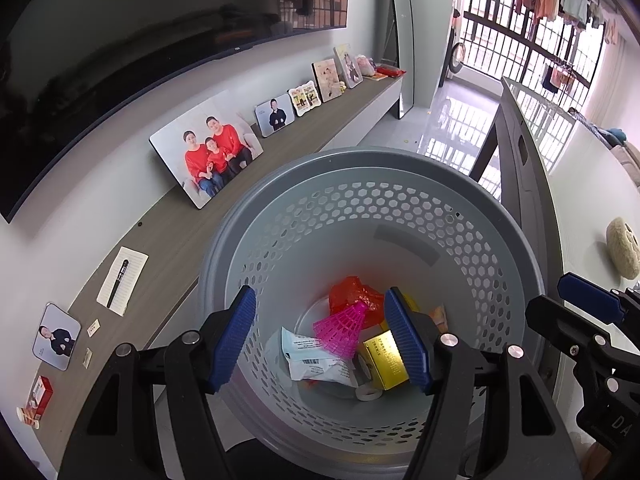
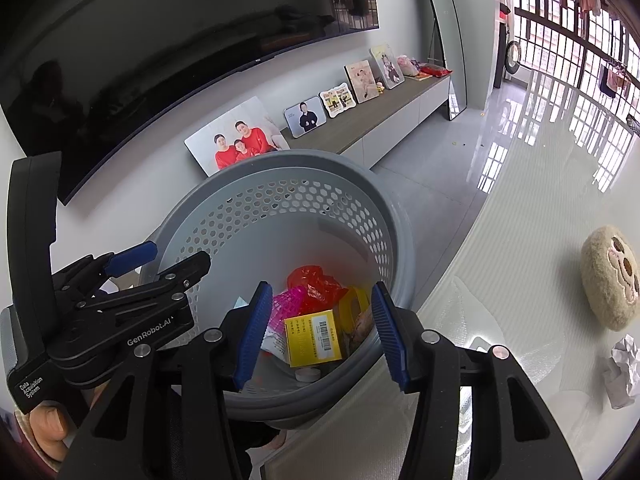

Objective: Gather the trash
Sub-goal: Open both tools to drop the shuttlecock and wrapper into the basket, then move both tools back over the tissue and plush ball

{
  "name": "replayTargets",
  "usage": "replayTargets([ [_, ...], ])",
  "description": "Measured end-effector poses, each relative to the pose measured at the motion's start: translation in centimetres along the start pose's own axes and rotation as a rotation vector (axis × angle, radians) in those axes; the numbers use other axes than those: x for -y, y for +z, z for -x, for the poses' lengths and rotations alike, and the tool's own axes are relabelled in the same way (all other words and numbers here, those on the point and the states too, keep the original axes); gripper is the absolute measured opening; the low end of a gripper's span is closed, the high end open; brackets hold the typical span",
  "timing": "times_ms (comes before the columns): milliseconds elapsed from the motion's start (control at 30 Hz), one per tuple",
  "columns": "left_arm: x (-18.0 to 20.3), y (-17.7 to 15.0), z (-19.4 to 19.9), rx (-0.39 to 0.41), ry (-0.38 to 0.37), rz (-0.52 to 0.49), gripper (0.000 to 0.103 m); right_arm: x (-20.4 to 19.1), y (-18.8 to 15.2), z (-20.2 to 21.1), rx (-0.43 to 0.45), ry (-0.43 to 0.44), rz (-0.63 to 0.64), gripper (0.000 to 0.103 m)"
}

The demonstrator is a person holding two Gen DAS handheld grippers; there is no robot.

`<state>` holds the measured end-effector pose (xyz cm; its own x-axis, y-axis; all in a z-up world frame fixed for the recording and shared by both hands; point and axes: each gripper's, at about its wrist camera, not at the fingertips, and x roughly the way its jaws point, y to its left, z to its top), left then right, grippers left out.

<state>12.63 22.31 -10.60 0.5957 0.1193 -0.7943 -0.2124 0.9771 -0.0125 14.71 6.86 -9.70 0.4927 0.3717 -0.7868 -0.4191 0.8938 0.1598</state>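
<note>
Left wrist view shows the left gripper [image 1: 320, 338] with jaws apart and nothing between them, poised over the grey perforated basket [image 1: 496, 216] at centre frame, where a pink shuttlecock [image 1: 343, 330], yellow box [image 1: 386, 360], red wrapper [image 1: 352, 292] and white packet [image 1: 316, 362] already lie at the bottom. Right wrist view shows the right gripper [image 2: 316, 334] likewise released and empty above the basket, while a crumpled paper ball [image 2: 624, 372] at lower right waits on the pale tabletop [image 2: 500, 264], so collecting seems well along but unfinished

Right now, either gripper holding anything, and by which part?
Nothing held. Left gripper and right gripper are both open over the grey basket, pads clear; the trash, including the pink shuttlecock, lies loose inside.
</note>
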Motion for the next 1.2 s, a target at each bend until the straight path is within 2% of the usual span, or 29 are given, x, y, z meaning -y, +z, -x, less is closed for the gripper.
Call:
replayTargets([
  [300, 0.0, 0.0, 1.0, 0.015, 0.022, -0.003, 0.07, -0.4, -0.1, 0.4, 0.019, -0.004, 0.006, 0.054],
  [533, 0.0, 0.0, 2.6, 0.04, 0.042, -0.001, 0.078, -0.5, -0.3, 1.4, 0.049, -0.021, 0.009, 0.057],
  [800, 1.1, -0.1, 5.5, 0.088, 0.045, -0.022, 0.085, 0.2, -1.9, 4.9, 0.104, -0.063, -0.015, 0.06],
  [967, 3.8, -0.2, 6.7, 0.109, -0.007, -0.054, 0.088, 3.5, -4.3, 8.7, 0.156, -0.16, -0.061, 0.062],
  [1200, 10.3, -0.2, 7.2, 0.116, -0.097, -0.144, 0.089, 11.6, -7.0, 11.6, 0.141, -0.337, -0.194, 0.063],
])
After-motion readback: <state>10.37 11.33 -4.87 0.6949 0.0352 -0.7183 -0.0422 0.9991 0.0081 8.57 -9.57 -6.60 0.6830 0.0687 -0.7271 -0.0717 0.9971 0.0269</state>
